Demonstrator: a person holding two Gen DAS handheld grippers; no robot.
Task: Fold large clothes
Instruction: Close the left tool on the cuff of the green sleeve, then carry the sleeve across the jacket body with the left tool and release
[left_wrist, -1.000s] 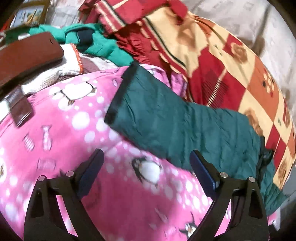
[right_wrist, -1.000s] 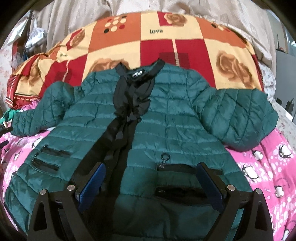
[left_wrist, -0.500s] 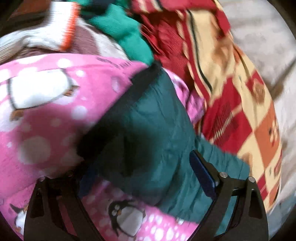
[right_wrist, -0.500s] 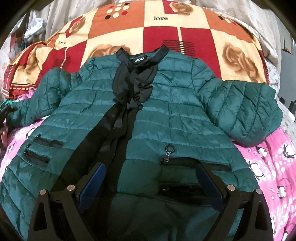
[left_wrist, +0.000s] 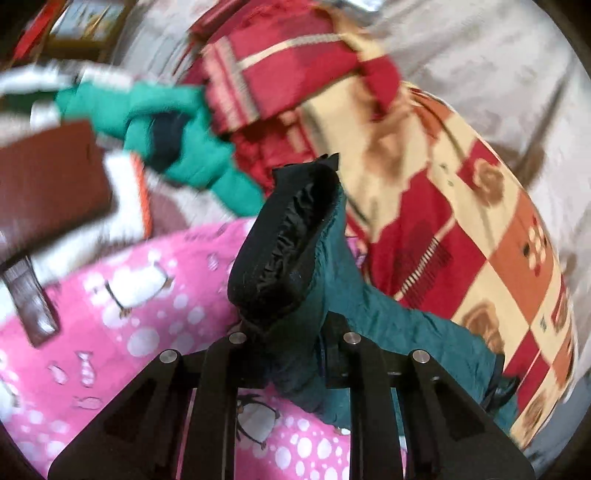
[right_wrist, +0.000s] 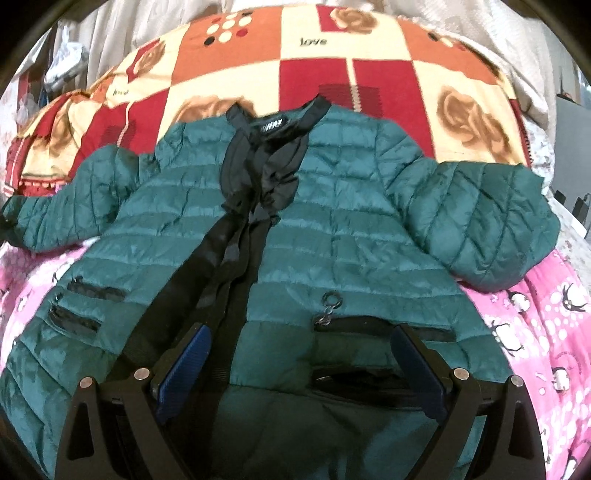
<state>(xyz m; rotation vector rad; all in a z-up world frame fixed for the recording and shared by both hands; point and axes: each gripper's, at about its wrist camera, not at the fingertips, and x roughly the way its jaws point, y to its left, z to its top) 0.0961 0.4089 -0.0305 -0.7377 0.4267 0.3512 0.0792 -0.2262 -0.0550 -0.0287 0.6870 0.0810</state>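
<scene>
My left gripper (left_wrist: 291, 354) is clamped tight on the left sleeve (left_wrist: 295, 266) of the green quilted jacket (right_wrist: 332, 236); the black-lined cuff stands up out of the closed fingers, its mouth gaping toward twelve o'clock in the left wrist view. From the grip the sleeve runs off toward four o'clock, to where the rest of the jacket lies.

My right gripper (right_wrist: 299, 373) is spread wide and holds nothing. It hovers over the jacket's lower front, its blue pads (right_wrist: 184, 365) on either side of a zipped pocket (right_wrist: 384, 328) whose ring pull sits just above, toward twelve o'clock.

The jacket lies front up and spread flat, its collar at twelve o'clock in the right wrist view. The black front band (right_wrist: 229, 236) runs down the middle. The right sleeve (right_wrist: 480, 225) is bent back on itself at two o'clock, and the left sleeve reaches out to nine.

Under the jacket's lower half is a pink penguin blanket (right_wrist: 535, 314). Under the collar and shoulders is a red, orange and cream checked blanket (right_wrist: 295, 48) with roses.

In the left wrist view, a heap crowds ten to eleven o'clock: a bright green garment (left_wrist: 192, 147), a white knit piece with an orange edge (left_wrist: 125, 192), and a brown leather-looking piece (left_wrist: 48, 181). They are near the raised cuff but apart from it. That side is blurred.
</scene>
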